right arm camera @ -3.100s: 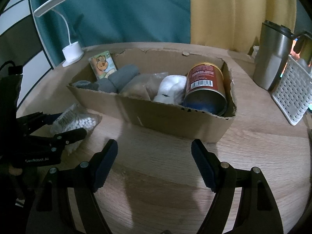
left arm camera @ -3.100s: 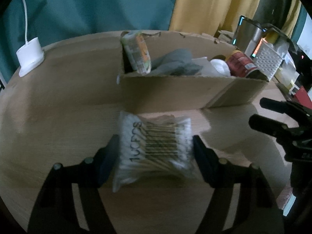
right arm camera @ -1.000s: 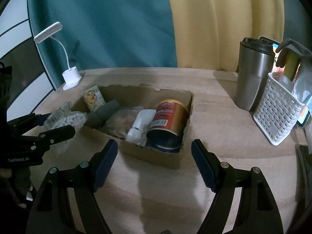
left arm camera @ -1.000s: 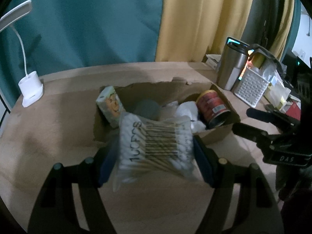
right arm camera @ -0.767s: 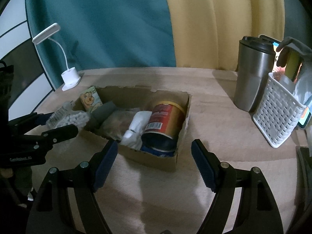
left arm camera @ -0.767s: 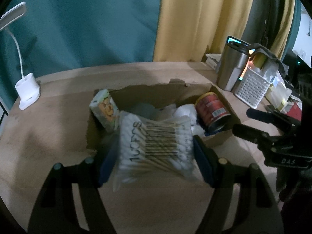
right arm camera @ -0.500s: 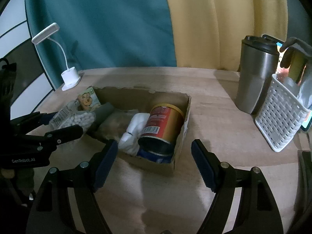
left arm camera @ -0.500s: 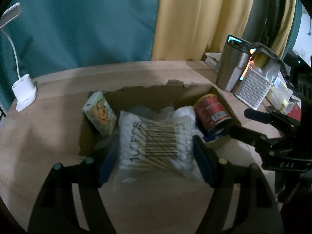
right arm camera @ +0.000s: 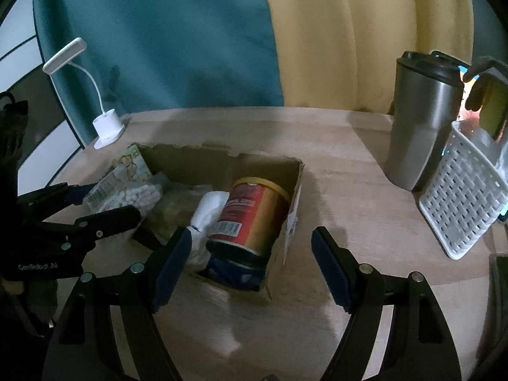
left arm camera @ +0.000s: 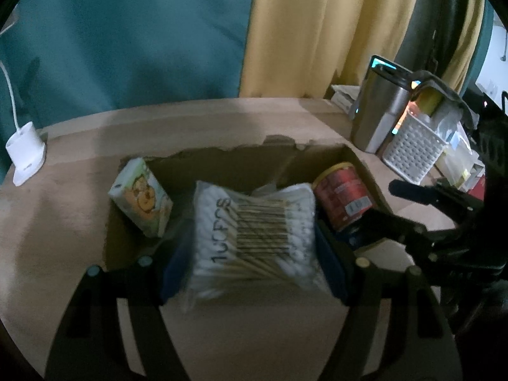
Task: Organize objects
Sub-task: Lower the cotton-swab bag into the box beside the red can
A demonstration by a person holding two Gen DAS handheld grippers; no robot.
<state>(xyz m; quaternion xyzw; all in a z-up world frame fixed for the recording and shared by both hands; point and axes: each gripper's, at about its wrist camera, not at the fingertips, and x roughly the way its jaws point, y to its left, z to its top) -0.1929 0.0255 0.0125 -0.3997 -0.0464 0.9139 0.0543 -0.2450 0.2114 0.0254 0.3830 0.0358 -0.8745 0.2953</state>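
Observation:
My left gripper (left arm camera: 254, 257) is shut on a clear bag of cotton swabs (left arm camera: 255, 238) and holds it above the middle of an open cardboard box (left arm camera: 241, 162). The bag also shows in the right wrist view (right arm camera: 133, 195), between the left gripper's fingers (right arm camera: 104, 219). The box (right arm camera: 293, 197) holds a red can (right arm camera: 250, 216) lying on its side, a white bundle (right arm camera: 206, 219), a clear bag of brownish stuff (right arm camera: 173, 209) and a cartoon-printed carton (left arm camera: 141, 201) at its left end. My right gripper (right arm camera: 250, 270) is open and empty, above the box's near right corner.
A steel tumbler (right arm camera: 419, 120) and a white perforated basket (right arm camera: 466, 197) stand to the right of the box. A white desk lamp (right arm camera: 106, 127) stands at the back left. The wooden table (right arm camera: 343, 165) ends at curtains behind.
My left gripper has lifted the swab bag off the table and carried it forward over the box. My right gripper has risen and moved closer to the box's right end.

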